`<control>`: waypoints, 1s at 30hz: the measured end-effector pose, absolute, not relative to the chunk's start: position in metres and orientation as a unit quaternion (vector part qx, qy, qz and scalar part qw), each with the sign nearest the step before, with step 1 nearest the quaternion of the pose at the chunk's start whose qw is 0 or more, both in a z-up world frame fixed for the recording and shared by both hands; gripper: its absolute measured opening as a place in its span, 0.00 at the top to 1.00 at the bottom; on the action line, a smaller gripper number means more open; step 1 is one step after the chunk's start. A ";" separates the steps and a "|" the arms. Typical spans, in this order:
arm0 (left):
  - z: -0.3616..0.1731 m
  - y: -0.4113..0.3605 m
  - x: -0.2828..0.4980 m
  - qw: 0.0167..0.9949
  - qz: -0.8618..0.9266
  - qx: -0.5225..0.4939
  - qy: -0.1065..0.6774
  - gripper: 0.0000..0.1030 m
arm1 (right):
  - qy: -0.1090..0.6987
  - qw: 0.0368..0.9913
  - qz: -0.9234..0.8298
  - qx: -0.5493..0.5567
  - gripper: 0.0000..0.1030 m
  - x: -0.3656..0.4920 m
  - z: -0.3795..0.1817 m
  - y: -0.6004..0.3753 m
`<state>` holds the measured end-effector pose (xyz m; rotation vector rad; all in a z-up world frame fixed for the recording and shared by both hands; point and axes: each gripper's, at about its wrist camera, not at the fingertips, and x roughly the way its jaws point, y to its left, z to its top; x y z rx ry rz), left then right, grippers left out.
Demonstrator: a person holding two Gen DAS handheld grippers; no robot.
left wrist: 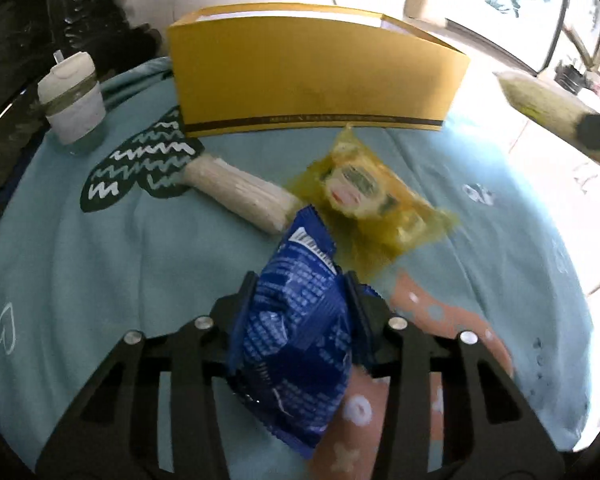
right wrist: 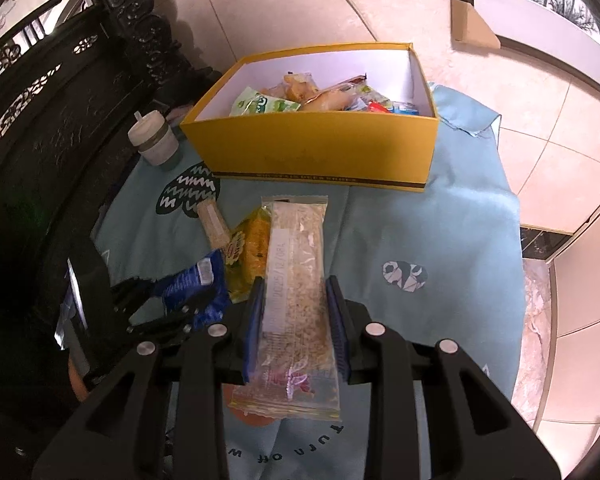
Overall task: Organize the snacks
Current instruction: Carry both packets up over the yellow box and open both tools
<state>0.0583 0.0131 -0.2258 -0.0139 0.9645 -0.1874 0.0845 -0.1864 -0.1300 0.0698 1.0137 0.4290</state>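
My left gripper [left wrist: 300,280] is shut on a blue snack packet [left wrist: 296,344] and holds it just above the teal cloth; the packet also shows in the right wrist view [right wrist: 198,290]. My right gripper [right wrist: 296,284] is shut on a clear packet of pale grain bar [right wrist: 296,280], held above the cloth. That bar shows at the right edge of the left wrist view [left wrist: 540,100]. A yellow snack packet [left wrist: 374,204] and a pale cylindrical packet [left wrist: 236,190] lie on the cloth before the yellow box [right wrist: 312,152], which holds several snacks.
A lidded white cup [left wrist: 72,100] stands at the left beside the box. The teal cloth [right wrist: 440,232] covers the table. Dark carved furniture [right wrist: 40,120] is at the left. Tiled floor lies beyond the table on the right.
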 end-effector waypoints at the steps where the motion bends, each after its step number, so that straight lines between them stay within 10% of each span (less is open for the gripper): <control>1: -0.224 0.017 0.056 0.880 -0.090 -0.016 0.465 0.58 | 0.480 0.852 0.205 0.033 0.71 0.084 -0.130 -0.186; 30: -0.004 0.031 0.168 0.959 -0.091 -0.091 0.253 0.58 | 0.353 0.908 0.225 0.029 0.71 0.162 0.005 -0.188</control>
